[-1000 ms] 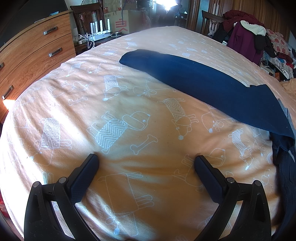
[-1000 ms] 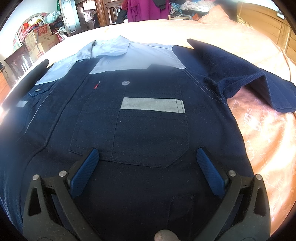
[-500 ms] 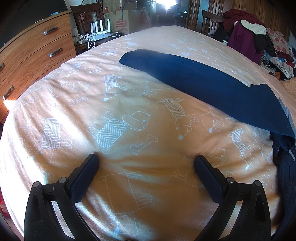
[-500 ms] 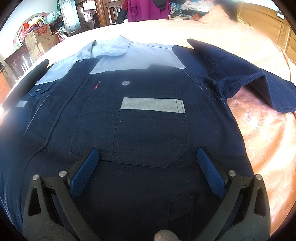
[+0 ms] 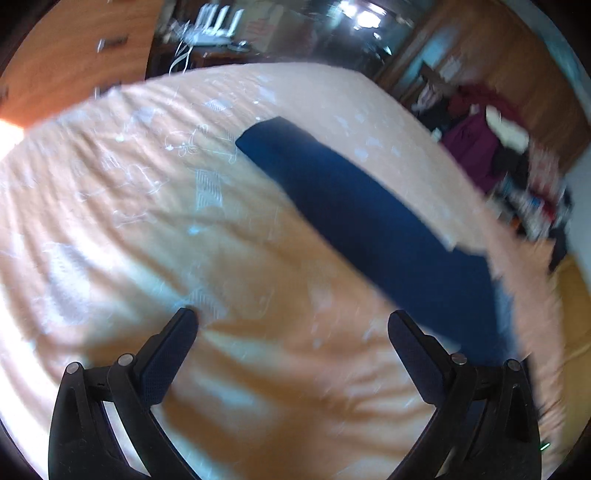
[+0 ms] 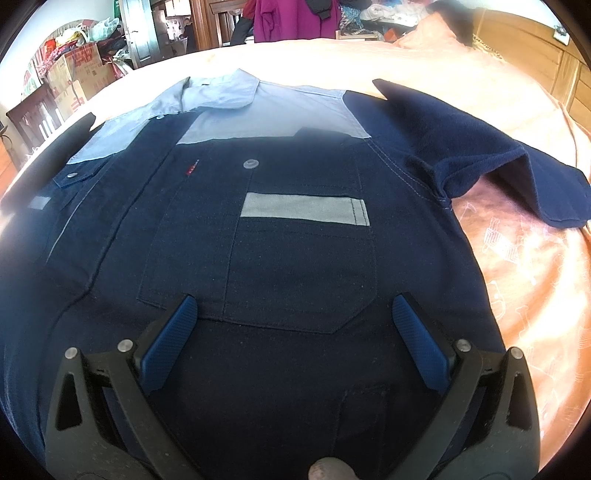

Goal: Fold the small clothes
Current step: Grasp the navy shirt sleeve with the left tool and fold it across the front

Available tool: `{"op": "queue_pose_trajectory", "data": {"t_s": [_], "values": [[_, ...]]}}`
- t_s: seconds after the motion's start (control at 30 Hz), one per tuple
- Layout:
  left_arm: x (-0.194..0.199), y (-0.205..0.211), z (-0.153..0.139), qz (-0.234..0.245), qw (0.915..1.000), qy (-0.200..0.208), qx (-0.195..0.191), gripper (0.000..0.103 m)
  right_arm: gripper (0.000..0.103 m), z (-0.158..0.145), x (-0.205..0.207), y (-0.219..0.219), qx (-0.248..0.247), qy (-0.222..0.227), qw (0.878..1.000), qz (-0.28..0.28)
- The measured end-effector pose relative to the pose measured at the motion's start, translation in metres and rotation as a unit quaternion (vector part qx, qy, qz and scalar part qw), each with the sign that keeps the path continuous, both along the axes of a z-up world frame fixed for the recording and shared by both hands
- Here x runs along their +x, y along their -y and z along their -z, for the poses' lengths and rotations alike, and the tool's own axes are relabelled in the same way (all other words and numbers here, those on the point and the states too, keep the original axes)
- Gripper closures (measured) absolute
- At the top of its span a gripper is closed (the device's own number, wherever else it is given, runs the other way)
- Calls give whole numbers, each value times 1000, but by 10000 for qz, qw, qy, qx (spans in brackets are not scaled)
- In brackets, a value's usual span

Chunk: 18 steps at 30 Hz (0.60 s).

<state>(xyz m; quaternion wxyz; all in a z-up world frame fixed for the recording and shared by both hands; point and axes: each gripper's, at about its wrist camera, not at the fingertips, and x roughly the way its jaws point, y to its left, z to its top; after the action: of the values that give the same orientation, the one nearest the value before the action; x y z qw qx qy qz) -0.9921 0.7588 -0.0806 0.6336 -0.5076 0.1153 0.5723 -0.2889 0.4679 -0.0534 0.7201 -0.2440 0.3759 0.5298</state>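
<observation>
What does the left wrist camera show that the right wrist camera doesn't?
Only the left wrist view, which is blurred, shows the outstretched navy sleeve lying across the bedsheet, and the wooden drawer chest. Only the right wrist view shows the navy and grey shirt front with its grey pocket strip and grey collar. Both show the orange patterned bedsheet and an open gripper, left and right.

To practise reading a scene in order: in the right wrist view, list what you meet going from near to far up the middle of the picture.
Right gripper → chest pocket → grey strip → snap button → light blue yoke → orange bedsheet → magenta garment.
</observation>
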Motion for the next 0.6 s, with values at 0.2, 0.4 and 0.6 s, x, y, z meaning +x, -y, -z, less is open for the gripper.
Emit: {"op": "queue_pose_trajectory", "data": {"t_s": [0.2,0.4,0.6], "values": [[-21,-55,7,-219,9914,1271,207,1,0,1,1,-1,-17,6,10000,-5],[-10,-86,15,-353,9938,1047,108,3,0,1,1,-2,-15,-1,10000,-7],[2,-101,17,-305,9955,823,352,21,0,2,1,-1,-20,9,10000,-6]]}}
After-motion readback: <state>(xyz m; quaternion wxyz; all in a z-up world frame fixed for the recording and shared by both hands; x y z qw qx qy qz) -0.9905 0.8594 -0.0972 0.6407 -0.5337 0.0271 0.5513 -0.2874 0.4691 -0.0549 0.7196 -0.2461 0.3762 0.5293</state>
